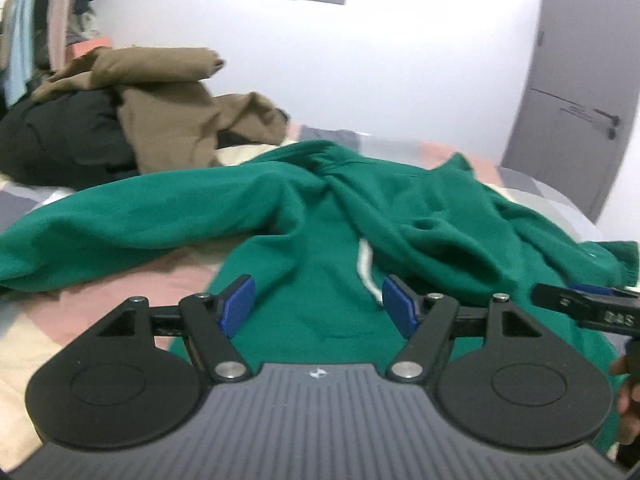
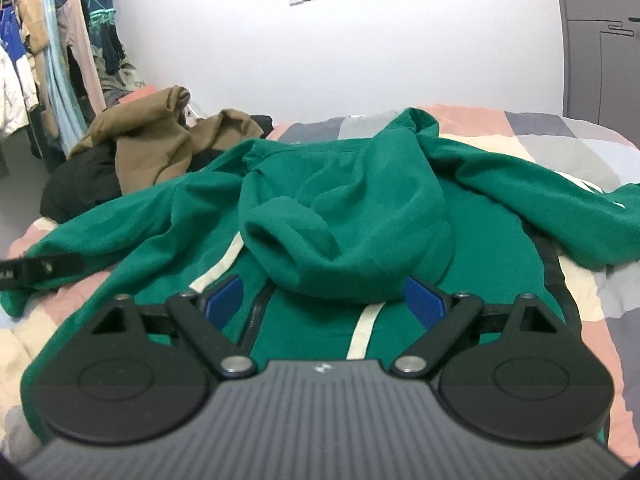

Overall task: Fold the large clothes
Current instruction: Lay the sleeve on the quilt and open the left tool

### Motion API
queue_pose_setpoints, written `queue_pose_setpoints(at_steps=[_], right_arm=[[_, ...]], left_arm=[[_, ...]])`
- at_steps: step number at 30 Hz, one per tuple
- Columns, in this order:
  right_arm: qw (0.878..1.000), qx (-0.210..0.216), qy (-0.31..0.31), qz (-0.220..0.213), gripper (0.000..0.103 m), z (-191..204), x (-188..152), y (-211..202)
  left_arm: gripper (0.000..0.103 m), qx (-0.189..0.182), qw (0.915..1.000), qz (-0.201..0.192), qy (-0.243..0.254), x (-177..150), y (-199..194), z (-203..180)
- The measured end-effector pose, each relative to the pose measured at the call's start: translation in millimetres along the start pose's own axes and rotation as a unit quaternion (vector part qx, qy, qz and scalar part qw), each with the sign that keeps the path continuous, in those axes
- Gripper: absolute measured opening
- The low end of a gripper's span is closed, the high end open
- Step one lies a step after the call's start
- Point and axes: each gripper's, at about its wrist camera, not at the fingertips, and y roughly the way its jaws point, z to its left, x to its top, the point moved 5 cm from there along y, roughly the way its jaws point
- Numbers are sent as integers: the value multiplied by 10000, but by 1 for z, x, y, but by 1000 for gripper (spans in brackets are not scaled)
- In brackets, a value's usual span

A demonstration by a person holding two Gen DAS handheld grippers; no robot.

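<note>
Both wrist views low over hoodie (image 1: 320, 208)

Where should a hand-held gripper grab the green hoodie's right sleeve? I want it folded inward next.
Grip the green hoodie at its right sleeve's cuff end, coming in from the right: that sleeve lies stretched outward across the checked bedspread, and its end is free.

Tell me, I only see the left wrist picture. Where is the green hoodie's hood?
Observer: The hood is flopped forward over the green hoodie, on its chest, right ahead of the right gripper.
Operator: Is that gripper holding it?
Observer: No. Its blue pads stand wide apart with nothing pinched.
Operator: Does the hoodie have a zip?
Observer: Yes, a dark zipper runs down the front, between two cream stripes.
Operator: What's on the far left?
Observer: Clothes hanging on a rack, beside the brown clothes pile.
</note>
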Motion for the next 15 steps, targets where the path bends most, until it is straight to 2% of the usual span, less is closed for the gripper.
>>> queue_pose_setpoints(at_steps=[4,10,12,13,14,15], right_arm=[[9999,-42,3,-114,89,4,1,-3],[9999,-36,1,-122,89,8,1,8],[9999,-54,46,-96,89,7,-1,16],[10000,-67,43,-57,90,7,-2,21],[9999,-99,17,5,99,7,-4,28],[9999,-135,-8,31,102,7,-6,34]], left_arm=[[76,-169,9998,-61,61,-3,-4,-17],[84,-213,9996,-1,169,-13,8,-26],[89,-252,9995,102,156,-16,16,-25],[91,-253,9995,153,131,-17,19,-23],[92,-232,9995,186,110,-19,24,-22],[92,-211,9995,190,120,-20,27,-20]])
